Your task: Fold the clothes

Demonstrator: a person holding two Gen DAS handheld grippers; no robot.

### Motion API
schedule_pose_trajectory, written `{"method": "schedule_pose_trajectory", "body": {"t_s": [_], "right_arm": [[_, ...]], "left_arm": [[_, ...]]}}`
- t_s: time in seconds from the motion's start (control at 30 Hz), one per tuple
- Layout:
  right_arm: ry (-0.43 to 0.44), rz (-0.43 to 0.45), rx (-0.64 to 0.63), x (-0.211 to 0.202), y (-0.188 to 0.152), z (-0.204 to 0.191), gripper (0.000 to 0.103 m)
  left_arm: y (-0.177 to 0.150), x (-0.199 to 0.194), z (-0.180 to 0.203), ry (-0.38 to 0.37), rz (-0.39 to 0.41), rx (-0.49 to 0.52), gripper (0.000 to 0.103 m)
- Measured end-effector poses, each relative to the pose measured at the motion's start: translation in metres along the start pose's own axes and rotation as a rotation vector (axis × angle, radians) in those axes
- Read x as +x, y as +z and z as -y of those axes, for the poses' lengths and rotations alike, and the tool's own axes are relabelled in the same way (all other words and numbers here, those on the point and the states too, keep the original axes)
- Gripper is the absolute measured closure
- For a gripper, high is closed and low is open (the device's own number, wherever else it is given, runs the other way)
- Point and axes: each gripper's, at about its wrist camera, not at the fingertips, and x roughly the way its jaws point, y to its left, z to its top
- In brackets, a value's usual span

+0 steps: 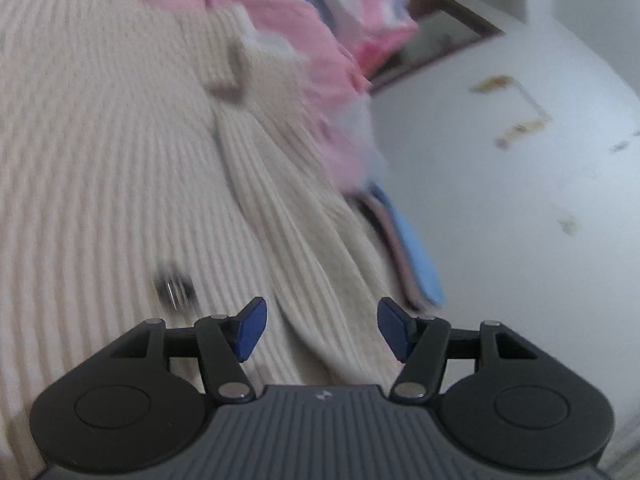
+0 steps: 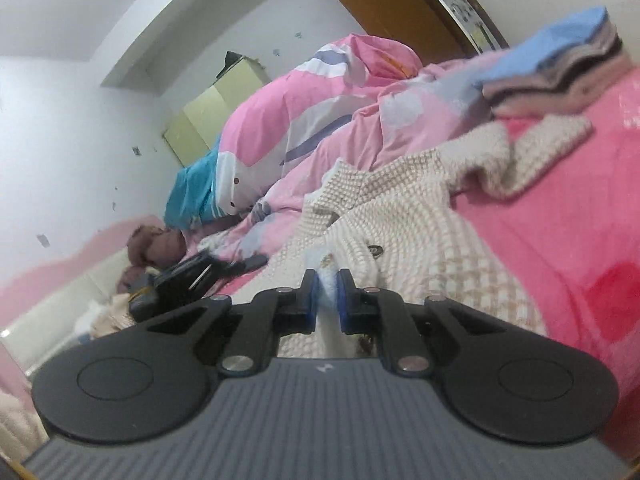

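**Right claw pinching the cardigan, left one hanging open over it**

The two cams show pretty different stuff. The left wrist view is basically all cream ribbed cardigan (image 1: 120,168) up close and blurry, with a dark button (image 1: 175,289) on it, the pink duvet (image 1: 280,20) bunched behind, and a white wall (image 1: 500,200) off to the right. The right wrist view gives the room: the same cardigan (image 2: 400,232) spread on a pink bedsheet (image 2: 560,216), a folded stack of clothes (image 2: 560,68) with a blue piece on top further back, the duvet (image 2: 280,112) heaped along the bed, and a wooden door (image 2: 384,4).

Left gripper (image 1: 322,328) sits low over the knit, tilted slightly down, blue pads well apart with nothing between them. Fabric passes underneath only.

Right gripper (image 2: 328,300) is rolled hard, so the whole room looks tipped. Its pads are clamped together on a bit of the cardigan's edge, with whitish fabric poking up between them.
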Motion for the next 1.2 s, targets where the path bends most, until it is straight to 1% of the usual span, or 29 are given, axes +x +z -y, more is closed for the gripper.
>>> {"method": "schedule_pose_trajectory", "body": {"t_s": [0.07, 0.2, 0.27, 0.37, 0.43, 0.57, 0.63, 0.67, 0.73, 0.77, 0.83, 0.9, 1.0, 1.07, 1.13, 1.2], "right_arm": [[0.016, 0.002, 0.021, 0.001, -0.001, 0.004, 0.094], [0.033, 0.016, 0.042, 0.004, 0.004, 0.011, 0.094], [0.036, 0.021, 0.047, 0.003, 0.004, 0.012, 0.094], [0.043, 0.027, 0.048, 0.004, 0.006, 0.014, 0.094], [0.049, 0.033, 0.049, 0.004, 0.007, 0.015, 0.094], [0.061, 0.048, 0.055, 0.003, 0.009, 0.02, 0.094], [0.065, 0.055, 0.057, 0.004, 0.01, 0.023, 0.094], [0.066, 0.058, 0.058, 0.004, 0.01, 0.024, 0.094], [0.065, 0.063, 0.059, 0.004, 0.01, 0.027, 0.094], [0.064, 0.065, 0.062, 0.004, 0.011, 0.028, 0.094], [0.063, 0.07, 0.066, 0.004, 0.012, 0.03, 0.094], [0.059, 0.078, 0.07, 0.002, 0.012, 0.032, 0.094], [0.059, 0.093, 0.075, 0.0, 0.012, 0.033, 0.094], [0.079, 0.116, 0.083, -0.005, 0.013, 0.033, 0.094], [0.102, 0.125, 0.088, -0.008, 0.014, 0.032, 0.094], [0.136, 0.108, 0.084, -0.009, 0.013, 0.029, 0.094]], "left_arm": [[0.025, 0.013, 0.0, 0.093, 0.037, 0.036, 0.041], [0.072, 0.06, -0.008, 0.221, -0.003, 0.045, 0.044], [0.089, 0.083, -0.011, 0.287, -0.018, 0.076, 0.045], [0.105, 0.109, -0.012, 0.358, -0.026, 0.108, 0.045], [0.112, 0.122, -0.011, 0.382, -0.024, 0.126, 0.045], [0.117, 0.137, -0.006, 0.402, -0.022, 0.171, 0.046], [0.116, 0.141, -0.005, 0.416, -0.019, 0.192, 0.055], [0.117, 0.142, -0.005, 0.422, -0.015, 0.2, 0.058], [0.117, 0.145, -0.005, 0.432, -0.008, 0.223, 0.073], [0.118, 0.148, -0.005, 0.437, -0.003, 0.233, 0.076], [0.119, 0.15, -0.006, 0.444, 0.008, 0.247, 0.091], [0.12, 0.15, -0.005, 0.445, 0.022, 0.258, 0.097], [0.122, 0.144, 0.008, 0.433, 0.061, 0.299, 0.098], [0.126, 0.138, 0.021, 0.398, 0.086, 0.328, 0.098], [0.129, 0.134, 0.032, 0.389, 0.091, 0.362, 0.098], [0.131, 0.131, 0.042, 0.395, 0.087, 0.396, 0.098]]}}
